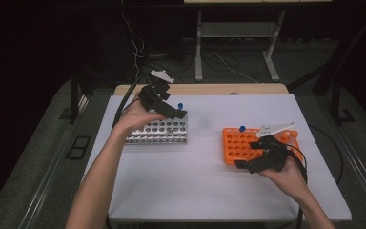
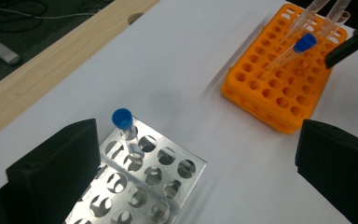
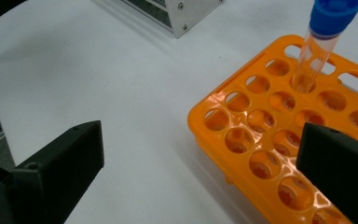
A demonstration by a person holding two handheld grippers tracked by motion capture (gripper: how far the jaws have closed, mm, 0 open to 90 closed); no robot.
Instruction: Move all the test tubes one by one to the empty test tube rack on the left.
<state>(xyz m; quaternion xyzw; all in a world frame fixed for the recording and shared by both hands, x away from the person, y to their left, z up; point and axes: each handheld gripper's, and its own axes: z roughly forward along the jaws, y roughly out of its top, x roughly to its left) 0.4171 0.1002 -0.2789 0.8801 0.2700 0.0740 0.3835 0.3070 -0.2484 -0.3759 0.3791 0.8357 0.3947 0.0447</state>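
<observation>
Left jaws spread wide, nothing between them; right jaws spread too, empty.

My left gripper (image 1: 171,110) hovers above the metal rack (image 2: 144,186), where a blue-capped tube (image 2: 125,125) stands upright in a corner hole. My right gripper (image 1: 252,162) sits at the orange rack (image 3: 261,140), near its own capped tube (image 3: 319,42).

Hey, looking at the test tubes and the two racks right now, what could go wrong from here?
1. The left claw hangs open close above the blue-capped tube standing in the metal rack; a careless move might knock it over.
2. The capped tube in the orange rack leans in its hole, so a grab may tilt it further or miss.
3. The right claw sits low by the orange rack's edge and might shove it.
</observation>
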